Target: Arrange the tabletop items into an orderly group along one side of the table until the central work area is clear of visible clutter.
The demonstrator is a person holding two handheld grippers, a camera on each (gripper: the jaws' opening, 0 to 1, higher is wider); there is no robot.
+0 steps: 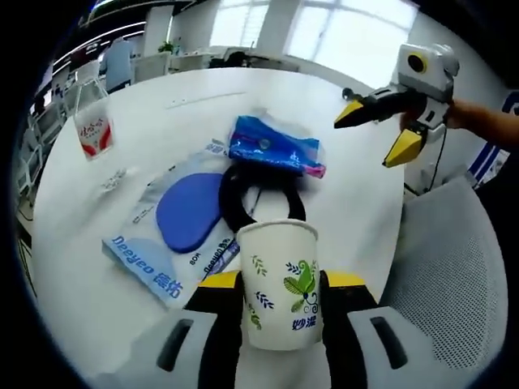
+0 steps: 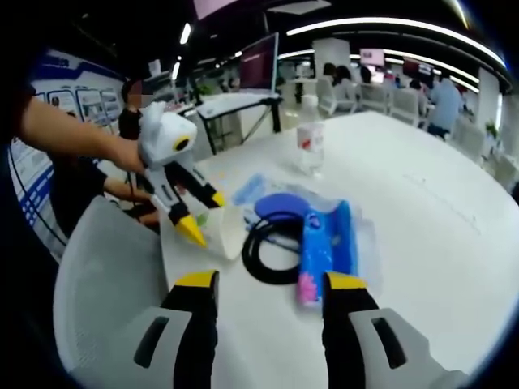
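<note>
The left gripper [image 1: 280, 284] has its two yellow-tipped jaws closed on a cup [image 1: 280, 279], one jaw pressed against each side, the cup upright between them. Seen from the right gripper view, that gripper [image 2: 203, 215] slants downward from a bare forearm [image 2: 69, 134] reaching in from the left. The right gripper [image 2: 272, 284] has its jaws spread apart with nothing between them. From the left gripper view it [image 1: 377, 130] hovers ahead and to the right, jaws parted, a hand [image 1: 458, 113] behind it.

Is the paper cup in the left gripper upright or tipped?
Upright. In the left gripper view the paper cup stands rim-up between the left gripper jaws, its printed leaves and lettering reading level.
</note>
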